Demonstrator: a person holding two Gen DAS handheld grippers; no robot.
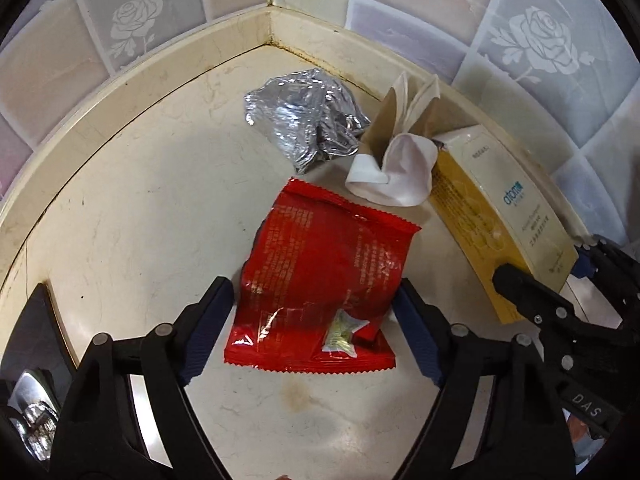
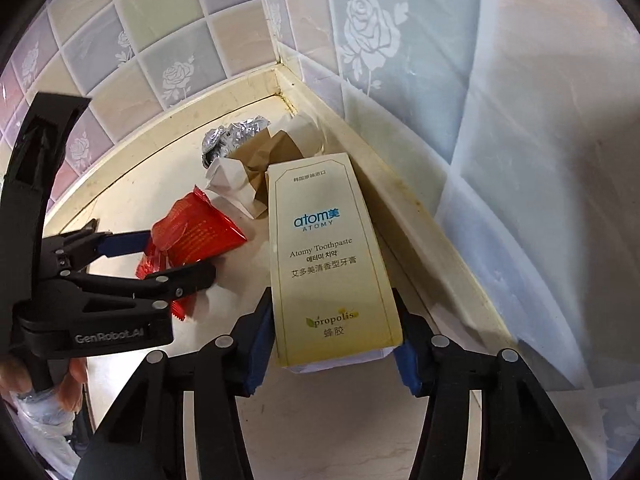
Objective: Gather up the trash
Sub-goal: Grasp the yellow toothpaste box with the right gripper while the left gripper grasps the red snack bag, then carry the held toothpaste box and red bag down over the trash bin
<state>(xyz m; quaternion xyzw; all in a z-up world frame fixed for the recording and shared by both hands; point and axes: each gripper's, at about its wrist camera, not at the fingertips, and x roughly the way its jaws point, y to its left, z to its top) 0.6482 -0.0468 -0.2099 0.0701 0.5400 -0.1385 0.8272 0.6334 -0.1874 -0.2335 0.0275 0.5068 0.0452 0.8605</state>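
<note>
Black claw fingers fill the near edge of both views. At left, the left claw (image 1: 316, 316) straddles a red snack wrapper (image 1: 320, 284) lying flat on the cream surface (image 1: 132, 216); its blue pads stand apart, the right one at the wrapper's edge, the left one just clear of it. The wrapper's fine print is too small to read. "GenRobot.AI" is lettered on the left claw's body as seen from the right wrist, and a hand (image 2: 24, 376) grips its handle.

Beyond the wrapper, a crumpled silver foil (image 1: 308, 120) sits near the tiled corner, with crushed white and brown paper (image 1: 394, 160) just to its right, touching it.

At right, the right claw (image 2: 332, 344) is clamped on the near end of a cream toothpaste box (image 2: 328, 264), a blue pad on each side. The box reads "atom美 ATOMY", "Atomy Toothpaste" and "propolis", with Korean and Chinese lines between. It lies close along the raised back lip (image 2: 420, 232) under the rose-patterned wall tiles (image 2: 368, 32), little room on that side. Bare surface lies open to the left of the wrapper.
</note>
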